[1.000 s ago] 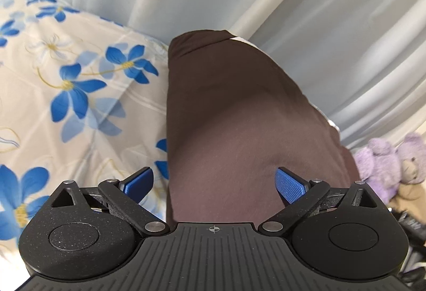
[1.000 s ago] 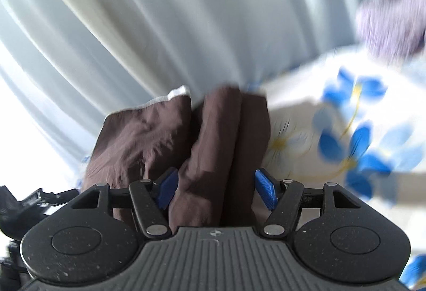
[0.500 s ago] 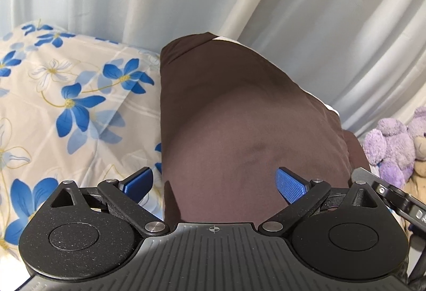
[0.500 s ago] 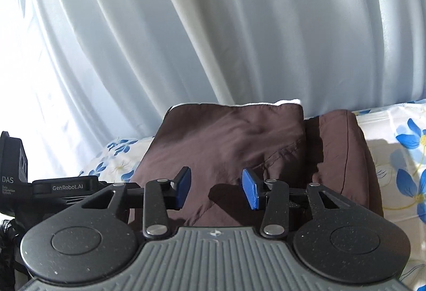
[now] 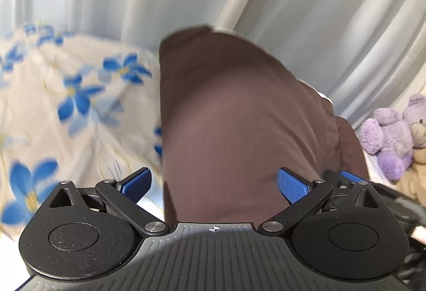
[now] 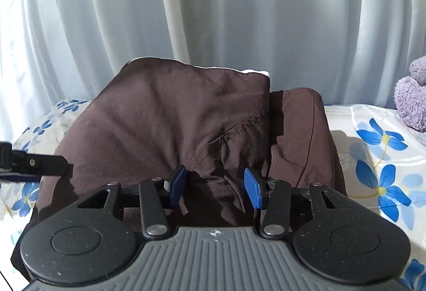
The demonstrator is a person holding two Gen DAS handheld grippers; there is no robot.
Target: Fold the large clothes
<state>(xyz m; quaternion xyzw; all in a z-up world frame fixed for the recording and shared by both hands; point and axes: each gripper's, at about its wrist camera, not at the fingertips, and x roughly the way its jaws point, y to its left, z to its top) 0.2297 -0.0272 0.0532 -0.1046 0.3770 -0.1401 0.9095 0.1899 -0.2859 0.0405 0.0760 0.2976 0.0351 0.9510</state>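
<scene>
Right gripper (image 6: pixel 215 185), swung round within the last second, now faces the folded brown garment (image 6: pixel 170 115) squarely — half-open, empty; left gripper (image 5: pixel 213 184) wide open, empty — suggesting a further fold.

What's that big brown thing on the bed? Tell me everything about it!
It is a dark brown cloth garment, matte and softly wrinkled, folded into a thick pile on the blue-flowered white bedsheet. A stitched seam crosses its top layer. A second folded part lies on one side. White shows at its far edge. Neither gripper holds it.
</scene>
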